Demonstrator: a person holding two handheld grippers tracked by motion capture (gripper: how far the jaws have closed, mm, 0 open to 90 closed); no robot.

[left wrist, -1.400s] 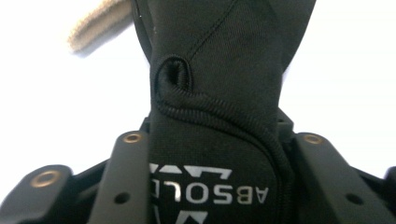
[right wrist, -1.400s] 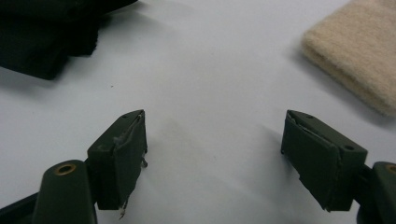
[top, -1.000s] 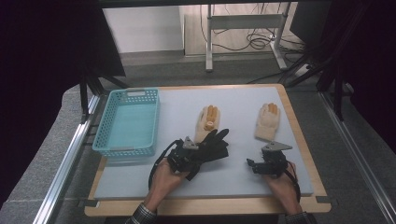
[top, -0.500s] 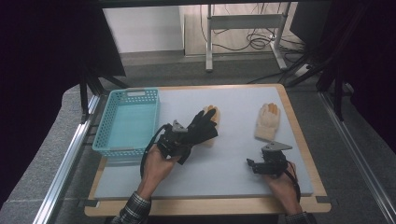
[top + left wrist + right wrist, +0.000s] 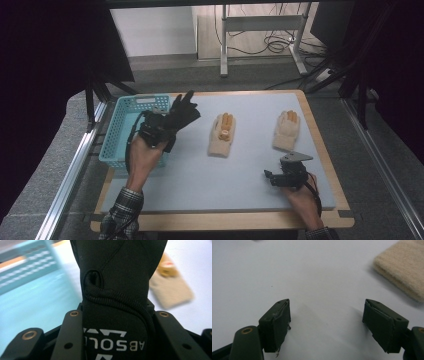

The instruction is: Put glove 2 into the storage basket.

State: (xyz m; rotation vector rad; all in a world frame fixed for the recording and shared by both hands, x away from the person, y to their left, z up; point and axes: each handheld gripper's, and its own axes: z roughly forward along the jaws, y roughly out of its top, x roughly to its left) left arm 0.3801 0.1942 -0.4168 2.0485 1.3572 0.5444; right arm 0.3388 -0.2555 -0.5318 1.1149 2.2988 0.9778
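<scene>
My left gripper (image 5: pixel 157 129) is shut on a black glove (image 5: pixel 182 112), held in the air at the right edge of the turquoise basket (image 5: pixel 119 127). In the left gripper view the glove's cuff (image 5: pixel 117 277), with white lettering, is clamped between the jaws of the left gripper (image 5: pixel 117 315). Two beige gloves lie flat on the white mat, one in the middle (image 5: pixel 222 134) and one to its right (image 5: pixel 286 130). My right gripper (image 5: pixel 272 177) rests low near the front right, and the right gripper (image 5: pixel 327 317) stands open over bare mat, a beige glove (image 5: pixel 404 272) ahead to its right.
The white mat (image 5: pixel 200 185) lies on a wooden board. The basket (image 5: pixel 30 262) stands at the mat's left edge, and a beige glove (image 5: pixel 170 285) shows blurred behind the black one. Metal rails run along both sides of the table, and a desk frame with cables stands beyond.
My left gripper has carried the black glove up and to the left, from beside the middle beige glove to the basket's right edge. The right gripper has stayed put.
</scene>
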